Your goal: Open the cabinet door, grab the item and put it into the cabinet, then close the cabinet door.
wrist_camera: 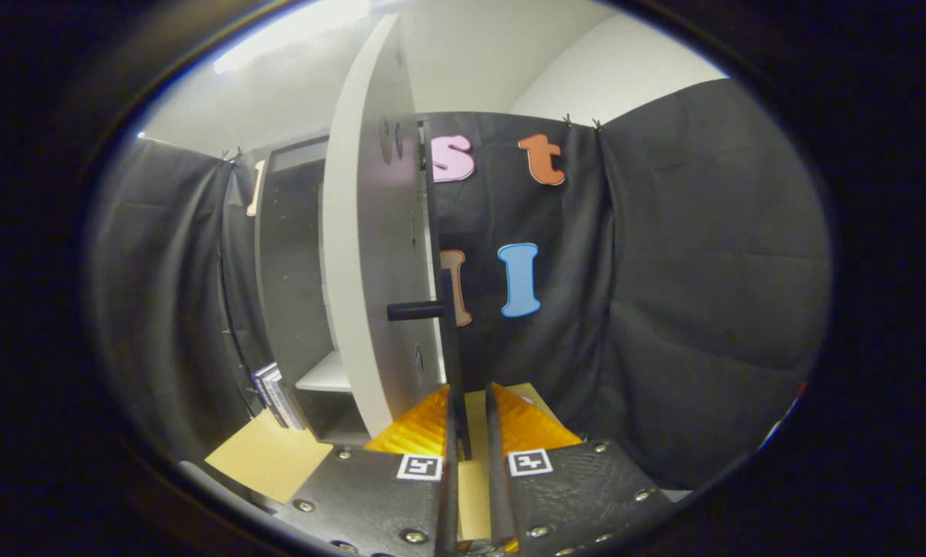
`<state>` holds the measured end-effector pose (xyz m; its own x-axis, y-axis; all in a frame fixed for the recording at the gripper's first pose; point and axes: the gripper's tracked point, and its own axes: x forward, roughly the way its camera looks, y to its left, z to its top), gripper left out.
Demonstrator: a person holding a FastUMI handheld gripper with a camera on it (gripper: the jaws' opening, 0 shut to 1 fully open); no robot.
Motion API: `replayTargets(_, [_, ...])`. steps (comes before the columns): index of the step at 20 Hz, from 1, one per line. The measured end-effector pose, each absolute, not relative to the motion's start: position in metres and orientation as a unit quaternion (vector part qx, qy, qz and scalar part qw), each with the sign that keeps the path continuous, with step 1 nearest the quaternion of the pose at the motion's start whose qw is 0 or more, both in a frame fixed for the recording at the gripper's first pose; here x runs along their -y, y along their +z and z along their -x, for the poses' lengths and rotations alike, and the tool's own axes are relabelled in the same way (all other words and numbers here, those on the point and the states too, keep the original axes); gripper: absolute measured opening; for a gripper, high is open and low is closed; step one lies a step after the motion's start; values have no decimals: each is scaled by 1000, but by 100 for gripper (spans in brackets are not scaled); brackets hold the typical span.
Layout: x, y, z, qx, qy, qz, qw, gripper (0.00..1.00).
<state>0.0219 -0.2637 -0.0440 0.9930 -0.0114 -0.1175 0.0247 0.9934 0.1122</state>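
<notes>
The cabinet stands ahead on the left, dark inside, with a white shelf low down. Its pale door is swung wide open and I look along it nearly edge-on. A black handle runs down the door's outer side on a short black post. The bar's lower end sits in the narrow gap between my fingers. My gripper is closed down around that bar, the left finger against it and only a sliver showing at the right finger. A flat striped item leans by the cabinet's left foot.
A yellow wooden tabletop carries the cabinet and runs under my fingers. Black cloth walls close in the booth behind and on both sides, with a white wall above them.
</notes>
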Motion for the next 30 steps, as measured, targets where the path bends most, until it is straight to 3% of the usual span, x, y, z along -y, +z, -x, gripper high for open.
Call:
replayTargets(10, [284,-43,-26,-60,25,-68,996,17])
replayTargets(24, [256,-40,40,-52,-62,-40,996,17])
replayTargets(28, [211,-47,57,-57,-55,-46,996,22])
replayTargets(30, [186,-53,60,-62,-46,-47,996,35])
